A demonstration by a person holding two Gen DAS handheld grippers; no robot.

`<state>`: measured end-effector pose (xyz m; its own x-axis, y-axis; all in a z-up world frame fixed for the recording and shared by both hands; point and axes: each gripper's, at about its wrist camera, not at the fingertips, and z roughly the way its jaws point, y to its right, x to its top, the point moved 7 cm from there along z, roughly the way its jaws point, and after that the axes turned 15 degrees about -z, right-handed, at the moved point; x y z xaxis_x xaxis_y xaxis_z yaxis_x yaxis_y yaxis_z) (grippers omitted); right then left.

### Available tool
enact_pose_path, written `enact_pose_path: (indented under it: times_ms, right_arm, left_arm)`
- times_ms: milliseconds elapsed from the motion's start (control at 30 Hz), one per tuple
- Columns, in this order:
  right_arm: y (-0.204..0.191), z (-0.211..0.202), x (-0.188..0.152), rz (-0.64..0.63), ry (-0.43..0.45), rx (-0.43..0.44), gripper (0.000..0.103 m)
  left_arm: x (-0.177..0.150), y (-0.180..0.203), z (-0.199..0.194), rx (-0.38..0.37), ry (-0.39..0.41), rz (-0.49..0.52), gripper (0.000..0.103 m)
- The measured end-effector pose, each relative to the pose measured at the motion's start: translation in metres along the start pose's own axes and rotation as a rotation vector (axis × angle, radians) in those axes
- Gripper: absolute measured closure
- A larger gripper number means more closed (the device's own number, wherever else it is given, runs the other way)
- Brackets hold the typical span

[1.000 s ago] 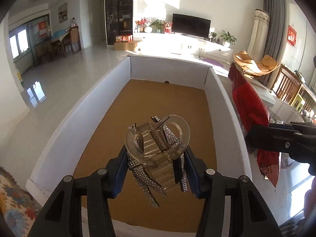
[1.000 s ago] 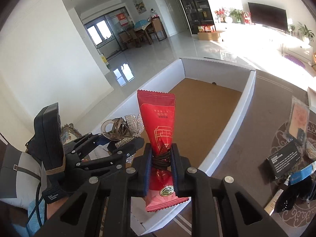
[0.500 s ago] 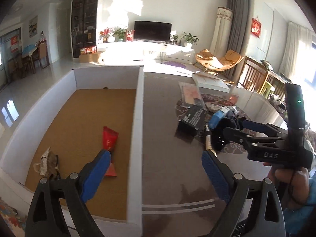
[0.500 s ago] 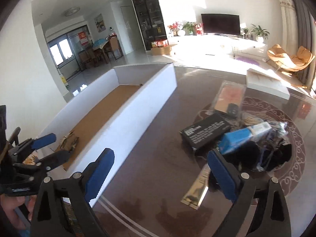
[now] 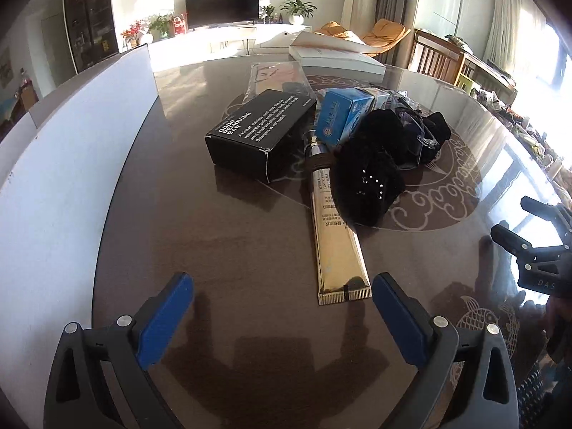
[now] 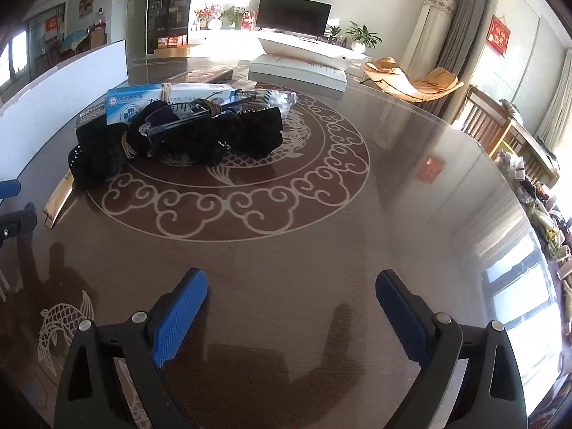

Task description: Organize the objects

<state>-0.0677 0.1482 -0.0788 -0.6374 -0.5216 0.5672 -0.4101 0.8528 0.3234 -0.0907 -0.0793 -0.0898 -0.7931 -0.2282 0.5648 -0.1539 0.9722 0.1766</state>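
Judging from the heap still on the bench [image 5: 221, 250], most of the organizing is left to do: nothing in these views shows an item already stowed, and neither gripper carries anything. The left gripper [image 5: 282, 316] hangs with its fingers [image 5: 162, 318] spread wide and empty over bare bench, the crimped end of the gold tube [image 5: 336, 250] lying just inside its right finger at about one o'clock. Beyond that, at twelve o'clock, sits the black box [image 5: 259, 132] printed "ODOR REMOVING BAR", with the blue carton [image 5: 339, 114] touching the tube's cap end, and the black fabric bundle [image 5: 368, 175] draped over the tube's middle. A clear packet [image 5: 275, 75] lies farther back, and a flat white box [image 5: 336, 57] rests at the far edge. The right gripper [image 6: 291, 309] is likewise wide and empty, pointing at open bench, with the pile at about eleven o'clock; a pair of glasses [image 6: 186, 119] rests on top of the black fabric there. As for containers, only the outer wall of the white bin [image 5: 71, 164] shows, at nine o'clock in the left view (its inside is hidden, so I cannot tell what it holds). The gold tube looks like the nearest candidate for the left gripper.
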Motion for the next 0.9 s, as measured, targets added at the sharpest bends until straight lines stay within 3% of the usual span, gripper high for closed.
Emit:
enact_pose_path:
  times_ms: [133, 433, 800, 900]
  right_arm:
    - [0.002, 0.003, 0.0, 0.01, -0.003, -0.005, 0.006]
    - [0.0, 0.004, 0.001, 0.027, -0.019, -0.014, 0.0]
    - [0.006, 0.017, -0.006, 0.127, -0.039, 0.109, 0.0]
    - [0.005, 0.016, -0.006, 0.125, -0.04, 0.104, 0.0]
  left_arm:
    - [0.012, 0.013, 0.018, 0.002, -0.003, 0.054, 0.0]
    - [0.035, 0.033, 0.041, -0.008, -0.011, 0.056, 0.0]
    - [0.035, 0.033, 0.041, -0.008, -0.011, 0.056, 0.0]
    - [0.035, 0.033, 0.04, -0.008, -0.011, 0.056, 0.0]
